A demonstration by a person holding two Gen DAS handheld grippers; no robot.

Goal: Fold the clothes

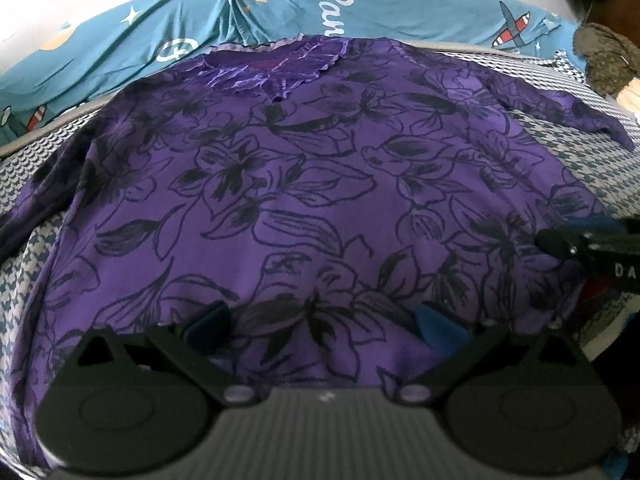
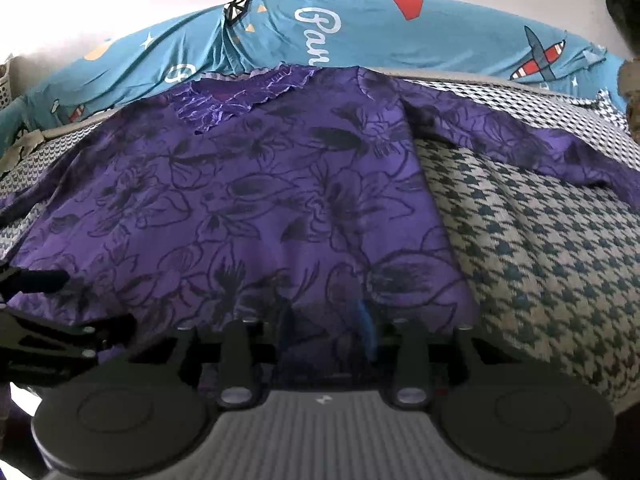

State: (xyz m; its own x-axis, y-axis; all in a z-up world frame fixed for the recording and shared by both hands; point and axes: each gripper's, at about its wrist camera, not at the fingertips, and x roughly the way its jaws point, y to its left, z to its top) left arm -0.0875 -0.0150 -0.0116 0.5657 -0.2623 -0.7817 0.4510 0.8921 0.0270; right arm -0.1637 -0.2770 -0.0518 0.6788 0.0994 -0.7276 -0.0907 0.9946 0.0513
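Left wrist view, progress: shirt (image 1: pixel 304 184) lies spread flat, front up, on the houndstooth cover (image 1: pixel 600 152), collar toward the blue sheet (image 1: pixel 280 4); no fold is made, so by my reading the task stands at its start.
Left wrist view, left gripper (image 1: pixel 324 320): fingers spread wide over the near hem, nothing between them; contact with the cloth cannot be told.
Left wrist view, right gripper (image 1: pixel 576 244): only a dark tip enters at the right edge, over the hem's right side.
Left wrist view, hidden: near hem lies under the gripper body; left sleeve runs out of frame; dark shapes at top right are too blurred to name.

Right wrist view, progress: shirt (image 2: pixel 248 200) flat, right sleeve (image 2: pixel 540 148) stretched out over the cover (image 2: pixel 560 248); both sleeves and body remain to be folded.
Right wrist view, right gripper (image 2: pixel 326 332): fingers drawn fairly near each other at the hem; whether they pinch cloth I cannot tell, the gap being dark and blurred.
Right wrist view, left gripper (image 2: pixel 60 308): partly visible at left edge, jaws apart.
Right wrist view, hidden: hem edge behind the fingers; sleeve cuff cut off at right.
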